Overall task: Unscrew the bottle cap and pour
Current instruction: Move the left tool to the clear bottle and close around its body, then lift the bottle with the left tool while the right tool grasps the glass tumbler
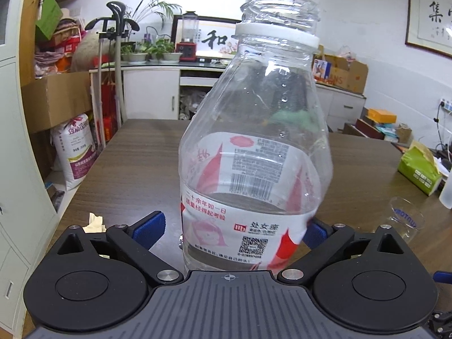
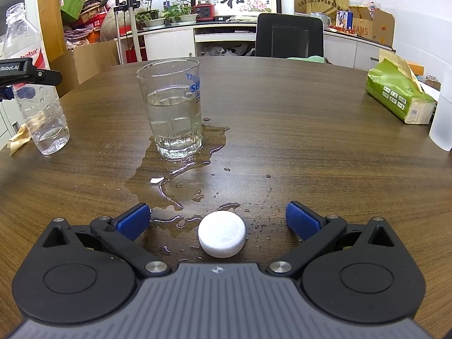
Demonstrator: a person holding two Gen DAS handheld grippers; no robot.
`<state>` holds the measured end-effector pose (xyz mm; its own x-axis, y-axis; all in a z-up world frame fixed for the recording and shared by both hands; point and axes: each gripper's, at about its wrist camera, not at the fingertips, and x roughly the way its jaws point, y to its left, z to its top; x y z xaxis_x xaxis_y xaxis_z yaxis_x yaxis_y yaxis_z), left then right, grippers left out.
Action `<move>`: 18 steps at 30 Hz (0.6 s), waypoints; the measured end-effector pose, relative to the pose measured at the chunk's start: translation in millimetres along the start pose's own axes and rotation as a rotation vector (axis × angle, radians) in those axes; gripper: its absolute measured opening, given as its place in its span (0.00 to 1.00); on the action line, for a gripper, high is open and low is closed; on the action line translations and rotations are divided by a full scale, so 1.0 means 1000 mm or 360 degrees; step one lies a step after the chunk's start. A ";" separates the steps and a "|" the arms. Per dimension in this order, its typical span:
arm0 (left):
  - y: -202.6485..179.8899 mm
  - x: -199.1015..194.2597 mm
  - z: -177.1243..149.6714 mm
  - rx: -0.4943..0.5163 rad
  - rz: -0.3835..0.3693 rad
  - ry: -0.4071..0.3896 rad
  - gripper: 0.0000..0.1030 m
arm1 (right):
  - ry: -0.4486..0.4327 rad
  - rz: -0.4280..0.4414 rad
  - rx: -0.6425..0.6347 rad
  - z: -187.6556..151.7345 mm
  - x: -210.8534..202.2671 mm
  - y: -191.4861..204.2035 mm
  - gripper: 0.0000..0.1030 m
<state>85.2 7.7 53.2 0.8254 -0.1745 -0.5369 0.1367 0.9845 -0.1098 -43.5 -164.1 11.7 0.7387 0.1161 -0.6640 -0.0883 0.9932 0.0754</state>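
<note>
Your right gripper (image 2: 217,220) stands spread, gripping nothing; the white cap (image 2: 221,234) lies flat dead centre between its pads, clear of both. At 12 o'clock beyond, the water glass (image 2: 171,107) in its puddle. At 10 o'clock, the uncapped bottle (image 2: 34,84), upright inside your left gripper (image 1: 234,230): left pad clear, right-pad contact unclear.

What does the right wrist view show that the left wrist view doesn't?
Only the right wrist view: the cap lying between the open right tongs, the spill and the water level in the glass. Only the left wrist view: the bottle's open mouth close up, and the left tongs around it. Both: bottle, glass, table.
</note>
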 end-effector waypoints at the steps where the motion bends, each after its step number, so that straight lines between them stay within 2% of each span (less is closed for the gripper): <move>1: 0.000 0.001 0.001 -0.0004 0.0005 0.0002 0.89 | 0.0002 -0.0003 -0.0004 0.000 0.000 0.001 1.00; 3: 0.000 0.003 0.001 -0.0005 0.0019 0.0009 0.78 | 0.0003 -0.0007 -0.0008 0.000 0.001 0.001 1.00; 7: -0.001 0.007 0.000 -0.0008 0.0033 0.0043 0.78 | 0.0005 -0.0012 -0.0013 -0.001 0.000 0.002 1.00; 18: -0.012 0.000 0.003 0.0030 0.0130 -0.0023 0.74 | 0.0013 -0.0028 -0.0031 -0.001 -0.001 0.004 1.00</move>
<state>85.6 -3.8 57.0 0.8419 -0.0936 -0.5314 0.0789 0.9956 -0.0504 -45.2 -160.0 11.7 0.7349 0.0983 -0.6711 -0.0885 0.9949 0.0489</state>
